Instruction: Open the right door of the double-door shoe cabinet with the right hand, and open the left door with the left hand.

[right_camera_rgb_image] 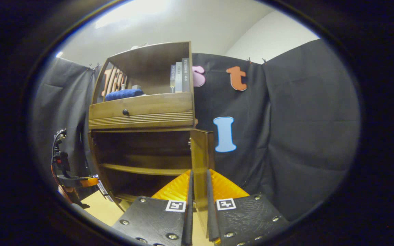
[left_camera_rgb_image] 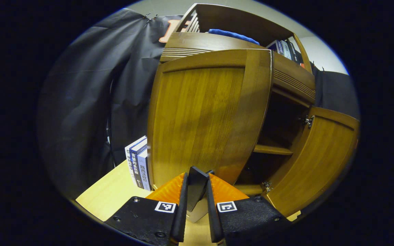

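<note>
The wooden shoe cabinet (right_camera_rgb_image: 142, 111) stands with both doors swung out. In the left gripper view the left door (left_camera_rgb_image: 200, 116) faces me as a broad panel. My left gripper (left_camera_rgb_image: 197, 176) is shut on a black piece at that door's lower edge, which looks like its handle (left_camera_rgb_image: 197, 186). The right door (left_camera_rgb_image: 320, 160) hangs open at the right on two metal hinges (left_camera_rgb_image: 308, 120). In the right gripper view the right door (right_camera_rgb_image: 201, 153) shows edge-on, and my right gripper (right_camera_rgb_image: 199, 174) is shut on its edge. The dark inside with a shelf (right_camera_rgb_image: 142, 169) is exposed.
A few books (left_camera_rgb_image: 139, 164) stand on the light table (left_camera_rgb_image: 115, 191) left of the cabinet. A blue cloth (right_camera_rgb_image: 124, 94) and books (right_camera_rgb_image: 180, 78) sit in the upper shelf above a drawer with a black knob (right_camera_rgb_image: 125, 111). The other gripper (right_camera_rgb_image: 77, 181) shows at far left.
</note>
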### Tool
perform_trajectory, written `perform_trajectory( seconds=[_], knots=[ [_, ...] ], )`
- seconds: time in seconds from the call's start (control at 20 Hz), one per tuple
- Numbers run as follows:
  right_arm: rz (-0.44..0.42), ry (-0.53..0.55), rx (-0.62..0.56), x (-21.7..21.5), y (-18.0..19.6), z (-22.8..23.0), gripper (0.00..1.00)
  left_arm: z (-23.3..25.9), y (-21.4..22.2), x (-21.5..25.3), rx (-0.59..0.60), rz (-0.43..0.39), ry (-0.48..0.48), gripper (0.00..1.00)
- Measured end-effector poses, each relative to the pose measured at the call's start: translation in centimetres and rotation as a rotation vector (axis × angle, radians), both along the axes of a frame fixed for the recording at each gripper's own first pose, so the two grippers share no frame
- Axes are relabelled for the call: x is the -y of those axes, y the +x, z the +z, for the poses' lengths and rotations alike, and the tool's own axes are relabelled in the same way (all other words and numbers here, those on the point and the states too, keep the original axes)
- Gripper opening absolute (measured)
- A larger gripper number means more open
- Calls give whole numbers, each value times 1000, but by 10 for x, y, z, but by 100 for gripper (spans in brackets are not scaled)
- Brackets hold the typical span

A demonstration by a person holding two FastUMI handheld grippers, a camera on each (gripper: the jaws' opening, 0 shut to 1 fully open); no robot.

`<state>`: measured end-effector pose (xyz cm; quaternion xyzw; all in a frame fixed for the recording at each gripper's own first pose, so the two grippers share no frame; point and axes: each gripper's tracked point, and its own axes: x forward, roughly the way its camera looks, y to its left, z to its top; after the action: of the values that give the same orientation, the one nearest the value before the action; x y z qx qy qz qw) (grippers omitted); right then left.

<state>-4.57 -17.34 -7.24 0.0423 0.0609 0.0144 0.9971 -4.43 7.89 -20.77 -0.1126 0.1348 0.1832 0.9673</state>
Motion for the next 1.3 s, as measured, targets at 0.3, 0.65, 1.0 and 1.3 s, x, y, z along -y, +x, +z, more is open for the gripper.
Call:
perform_trajectory(
  seconds=[0.3, 0.65, 1.0, 1.3],
  knots=[
    [133, 19, -15, -52, 22, -8, 18, 7, -40, -23, 2, 44, 34, 17],
    [242, 24, -46, -97, 34, -21, 18, 13, -62, -42, 38, 44, 26, 11],
    [279, 30, -65, -117, 43, -32, 18, 21, -75, -60, 26, 12, 85, 15],
    [299, 29, -77, -120, 37, -33, 18, 23, -85, -77, 19, 43, 106, 12]
  ],
)
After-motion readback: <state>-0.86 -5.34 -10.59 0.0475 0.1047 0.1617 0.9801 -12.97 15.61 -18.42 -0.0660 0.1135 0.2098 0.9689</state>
